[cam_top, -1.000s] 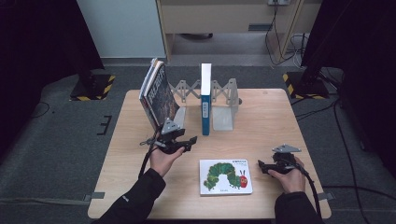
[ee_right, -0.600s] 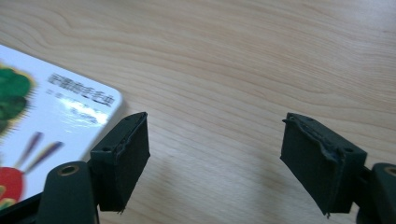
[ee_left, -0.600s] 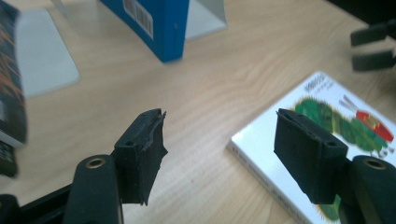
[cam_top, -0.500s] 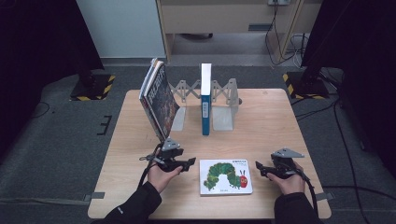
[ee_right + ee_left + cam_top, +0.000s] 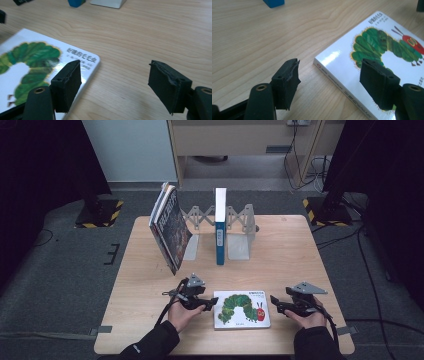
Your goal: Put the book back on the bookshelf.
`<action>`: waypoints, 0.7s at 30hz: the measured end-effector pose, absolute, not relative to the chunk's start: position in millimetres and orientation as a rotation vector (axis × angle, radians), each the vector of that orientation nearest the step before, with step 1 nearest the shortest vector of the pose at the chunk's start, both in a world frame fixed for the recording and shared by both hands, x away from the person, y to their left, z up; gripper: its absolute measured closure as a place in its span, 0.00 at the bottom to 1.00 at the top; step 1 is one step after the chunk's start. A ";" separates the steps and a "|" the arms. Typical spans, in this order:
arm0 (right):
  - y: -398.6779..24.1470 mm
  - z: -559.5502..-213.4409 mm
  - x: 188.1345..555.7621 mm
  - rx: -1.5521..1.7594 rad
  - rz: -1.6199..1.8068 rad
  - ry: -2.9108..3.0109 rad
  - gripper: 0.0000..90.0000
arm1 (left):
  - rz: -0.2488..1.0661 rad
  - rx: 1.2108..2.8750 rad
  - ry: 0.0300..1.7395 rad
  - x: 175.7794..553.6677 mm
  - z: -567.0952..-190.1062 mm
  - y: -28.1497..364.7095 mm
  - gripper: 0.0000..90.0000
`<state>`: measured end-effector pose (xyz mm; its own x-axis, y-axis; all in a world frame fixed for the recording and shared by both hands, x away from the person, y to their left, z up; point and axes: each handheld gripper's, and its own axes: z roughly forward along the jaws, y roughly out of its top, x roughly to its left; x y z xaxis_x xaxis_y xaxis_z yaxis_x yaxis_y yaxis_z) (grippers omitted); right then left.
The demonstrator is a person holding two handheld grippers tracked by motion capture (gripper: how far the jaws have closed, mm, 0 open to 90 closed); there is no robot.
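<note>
Book: we see the caterpillar picture book lying flat, cover up, near the front edge of the table, between our two hands.
Left gripper: our left gripper sits low at the book's left edge, jaws apart and just opened wider, nothing clamped; in the left gripper view one pad hangs over the cover, the other over bare wood.
Right gripper: our right gripper waits just off the right edge, jaws apart though just narrowed, holding nothing.
Rack: blue book upright in the stand; dark books lean at its left.
Risk, slip: the cover looks glossy; we judge a shallow pinch could slide off.
Risk, push: a pad meeting the spine side-on could shove the book rather than lift it.
Risk, sag: a one-edge grab might let the cover flop open.
</note>
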<state>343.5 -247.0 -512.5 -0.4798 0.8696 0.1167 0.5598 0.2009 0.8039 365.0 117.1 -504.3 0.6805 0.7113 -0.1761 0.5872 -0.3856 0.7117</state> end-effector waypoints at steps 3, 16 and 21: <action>-242.7 -513.1 343.8 1.363 1.222 2.135 0.30 | 0.204 2.128 0.983 364.0 -508.6 112.3 0.34; -221.8 -515.9 341.2 1.414 1.265 2.241 0.36 | 0.184 2.147 0.986 365.0 -521.0 109.4 0.29; -213.1 -519.0 341.6 1.426 1.250 2.279 0.36 | 0.160 2.112 0.995 366.9 -525.8 112.9 0.24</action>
<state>341.6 -213.1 -519.0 -0.5252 0.8081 0.2667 0.6593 0.1882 0.7279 366.9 112.9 -525.8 0.6855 0.6999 -0.2006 0.6017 -0.3894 0.6974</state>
